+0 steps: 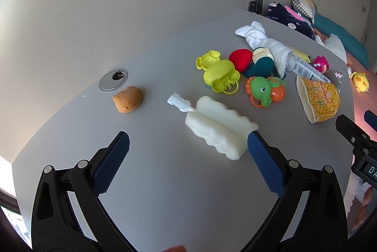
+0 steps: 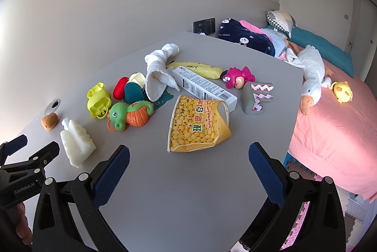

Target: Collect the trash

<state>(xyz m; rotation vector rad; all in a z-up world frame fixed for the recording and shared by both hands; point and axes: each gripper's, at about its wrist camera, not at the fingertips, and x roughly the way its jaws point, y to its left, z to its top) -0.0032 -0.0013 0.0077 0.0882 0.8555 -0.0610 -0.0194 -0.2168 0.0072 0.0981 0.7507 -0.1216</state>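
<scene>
The left claw (image 1: 188, 141) is hanging wide open over the grey counter (image 1: 165, 181), its right pad lying just beside the white sponge brush (image 1: 216, 124). The yellow snack bag (image 2: 198, 124) is lying flat mid-counter, touching the white carton (image 2: 203, 87). The right claw (image 2: 188, 155) is gaping empty near it.

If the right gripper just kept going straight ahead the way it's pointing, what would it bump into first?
Most likely the yellow snack bag, lying flat on the table straight ahead of the open right gripper. Nothing lies between them, though depth is hard to judge.
</scene>
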